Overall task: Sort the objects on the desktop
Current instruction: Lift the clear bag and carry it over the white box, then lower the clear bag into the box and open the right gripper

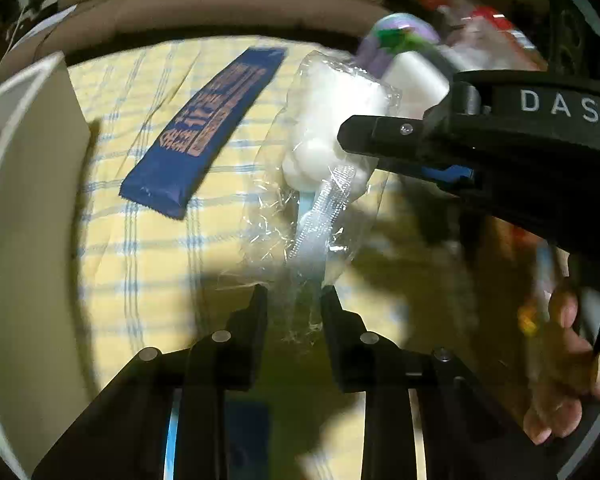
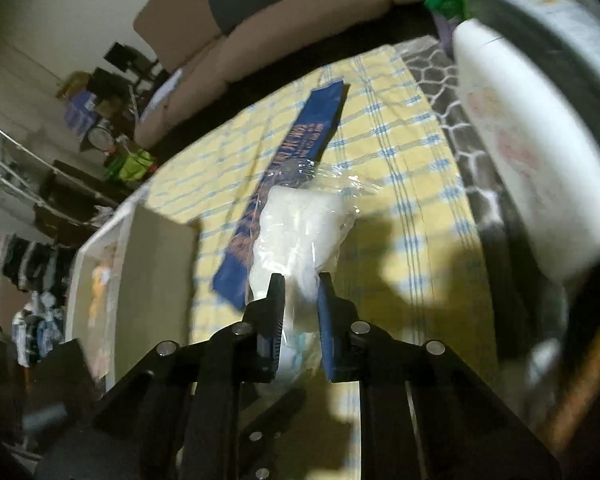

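Note:
A white puff on a pale blue stick [image 1: 324,120], sealed in a clear wrapper, hangs over the yellow checked cloth [image 1: 140,240]. My left gripper [image 1: 294,300] is shut on the wrapper's lower tail. My right gripper [image 1: 356,152] reaches in from the right and clamps the white head. In the right wrist view, the right gripper [image 2: 300,296] has the wrapped puff [image 2: 300,220] squeezed between its pads. A long blue packet with orange print [image 1: 204,132] lies flat on the cloth just left of the puff, and the blue packet [image 2: 288,176] shows partly behind the puff in the right wrist view.
A white open bin [image 1: 20,200] stands at the cloth's left edge; the bin [image 2: 100,248] holds some items. A white bottle with a purple cap [image 1: 412,76] stands far right. A person's hand [image 1: 568,360] grips the right tool. A sofa lies beyond.

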